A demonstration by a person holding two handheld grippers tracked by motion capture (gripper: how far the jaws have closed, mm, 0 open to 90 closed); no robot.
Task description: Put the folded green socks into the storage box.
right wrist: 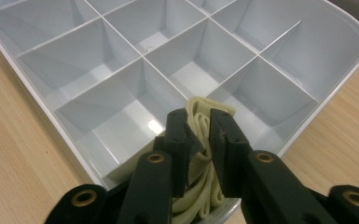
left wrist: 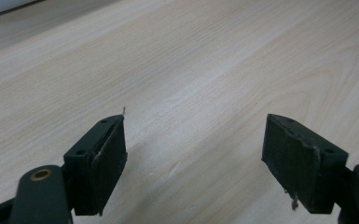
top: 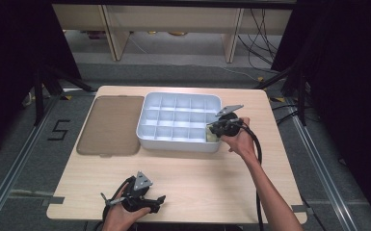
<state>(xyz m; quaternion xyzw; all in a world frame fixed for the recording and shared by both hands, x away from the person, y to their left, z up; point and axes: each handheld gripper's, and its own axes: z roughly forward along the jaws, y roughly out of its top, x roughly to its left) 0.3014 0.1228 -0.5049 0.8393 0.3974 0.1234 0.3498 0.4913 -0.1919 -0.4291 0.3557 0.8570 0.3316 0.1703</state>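
A white tray (top: 173, 144) with several square compartments stands at the middle back of the wooden table (top: 197, 178). My right gripper (top: 216, 130) hangs over the tray's near right corner. In the right gripper view, this gripper (right wrist: 198, 119) is shut on a folded pale yellow cloth (right wrist: 200, 109), held above a corner compartment of the tray (right wrist: 349, 42). The cloth (top: 212, 137) shows as a small pale patch at that corner. My left gripper (top: 156, 202) rests near the table's front edge. Its jaws (left wrist: 193, 135) are open with only bare wood between them.
A flat brown lid (top: 110, 125) lies on the table to the left of the tray. Cables trail from both grippers toward the person. Dark stands and table legs surround the table on the floor.
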